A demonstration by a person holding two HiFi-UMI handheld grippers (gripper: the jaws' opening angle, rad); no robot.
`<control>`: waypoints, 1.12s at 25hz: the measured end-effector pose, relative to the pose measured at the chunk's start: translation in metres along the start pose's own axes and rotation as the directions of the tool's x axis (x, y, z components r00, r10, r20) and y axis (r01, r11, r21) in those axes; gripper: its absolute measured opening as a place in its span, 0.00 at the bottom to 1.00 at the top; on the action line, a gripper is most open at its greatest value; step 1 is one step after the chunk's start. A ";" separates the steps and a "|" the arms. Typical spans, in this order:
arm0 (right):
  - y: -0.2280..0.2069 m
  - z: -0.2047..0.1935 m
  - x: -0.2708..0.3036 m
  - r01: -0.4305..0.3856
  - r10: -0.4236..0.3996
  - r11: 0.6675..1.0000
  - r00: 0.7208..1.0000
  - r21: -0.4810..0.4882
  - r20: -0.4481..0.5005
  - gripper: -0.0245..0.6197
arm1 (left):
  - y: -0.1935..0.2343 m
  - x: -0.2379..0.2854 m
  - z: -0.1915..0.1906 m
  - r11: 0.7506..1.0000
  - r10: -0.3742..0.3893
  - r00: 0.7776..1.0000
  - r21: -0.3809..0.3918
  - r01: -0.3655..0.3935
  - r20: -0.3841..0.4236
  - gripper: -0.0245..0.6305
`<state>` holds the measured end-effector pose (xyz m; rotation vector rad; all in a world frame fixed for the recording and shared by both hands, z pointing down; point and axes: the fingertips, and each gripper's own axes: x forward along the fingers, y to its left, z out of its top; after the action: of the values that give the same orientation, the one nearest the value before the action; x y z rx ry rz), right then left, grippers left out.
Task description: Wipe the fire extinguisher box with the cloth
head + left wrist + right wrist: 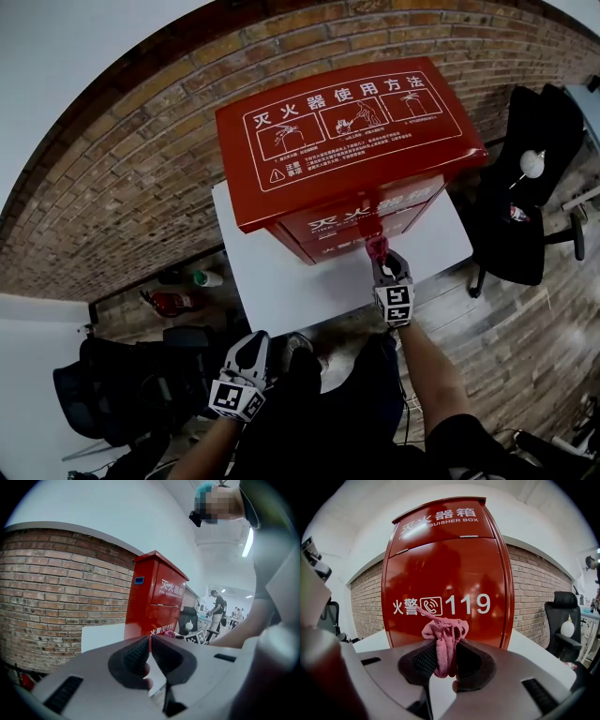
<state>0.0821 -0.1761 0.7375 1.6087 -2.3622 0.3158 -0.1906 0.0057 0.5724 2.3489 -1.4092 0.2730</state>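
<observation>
The red fire extinguisher box [347,141] stands upright on a white worktop [272,272] set against a brick wall [122,187], its top panel printed with white instruction pictures. The right tool [379,251] is held out to the lower front of the box, its jaws clamped on a bunched pink cloth [377,246]. In the right gripper view the cloth [444,641] pokes up from between the dark pads just in front of the white "119". I cannot tell whether it touches the panel. The left tool [253,342] hangs low, short of the worktop's near edge and well apart from the box, jaws closed tip to tip with nothing between them. A black office chair [530,187] stands to the right.
</observation>
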 end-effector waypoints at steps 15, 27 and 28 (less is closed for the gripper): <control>0.045 -0.003 0.007 -0.041 0.041 0.999 0.999 -0.006 -0.021 0.18 | 0.022 -0.016 -0.001 1.000 0.010 1.000 -0.020 -0.010 0.011 0.09; 0.096 0.006 0.013 -0.096 0.096 0.995 0.995 -0.019 -0.018 0.18 | 0.040 -0.033 0.000 1.000 0.013 1.000 -0.021 -0.013 0.017 0.09; 0.101 0.006 0.014 -0.102 0.102 0.995 0.995 -0.021 -0.019 0.18 | 0.041 -0.035 0.000 1.000 0.012 1.000 -0.019 -0.012 0.015 0.09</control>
<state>-0.0172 -0.1541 0.7337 1.4730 -2.4308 0.3224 -0.2436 0.0162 0.5688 2.3331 -1.4274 0.2449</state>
